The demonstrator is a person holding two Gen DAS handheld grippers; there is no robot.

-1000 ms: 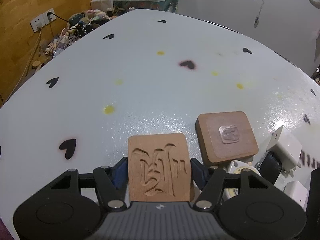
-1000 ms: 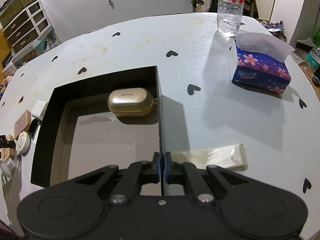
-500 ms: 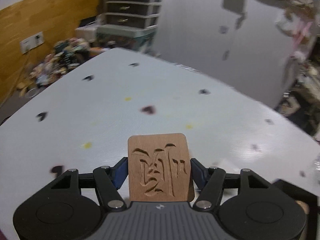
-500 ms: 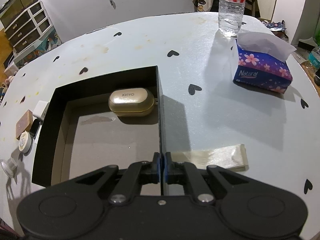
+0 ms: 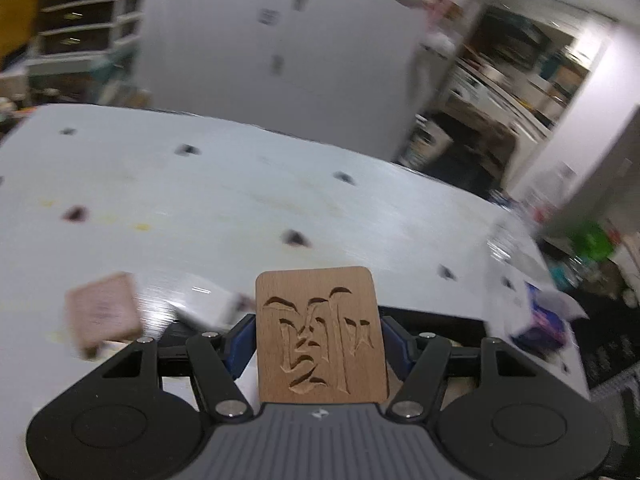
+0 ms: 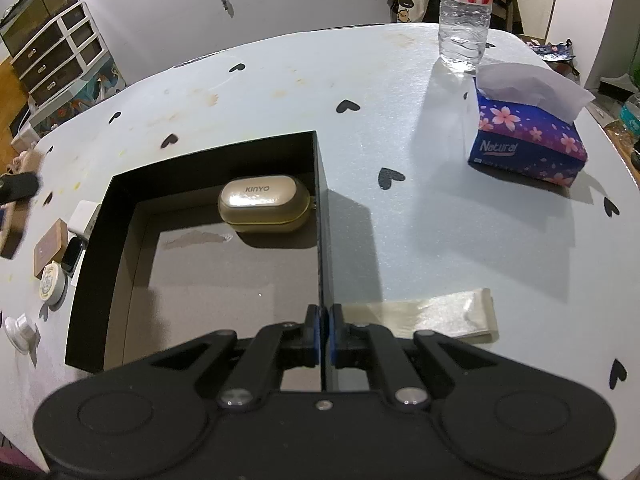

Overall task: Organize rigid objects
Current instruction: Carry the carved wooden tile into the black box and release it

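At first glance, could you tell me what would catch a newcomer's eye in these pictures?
The carved wooden tile stands out, clamped in the left gripper above the blurred table. On the other side, the right gripper pinches the wall of the black box, where a gold KINYO case sits in the far corner.

A pale blue-white counter (image 6: 420, 208) is showing a scatter of small black hearts and faint yellow stains. A black box (image 6: 96, 280) is displaying a grey-brown inner floor, with a glossy gold case (image 6: 264, 204) lettered in white sitting inside. A tissue box (image 6: 528, 148) is wearing deep blue and purple with pink blossoms and white lettering. A clear water bottle (image 6: 464, 12) is carrying a red and white label. A light brown wooden tile (image 5: 320, 336) is showing a darker carved character between the blue pads of the black left gripper (image 5: 318, 340). The right gripper (image 6: 324, 336) is appearing black with blue pads.
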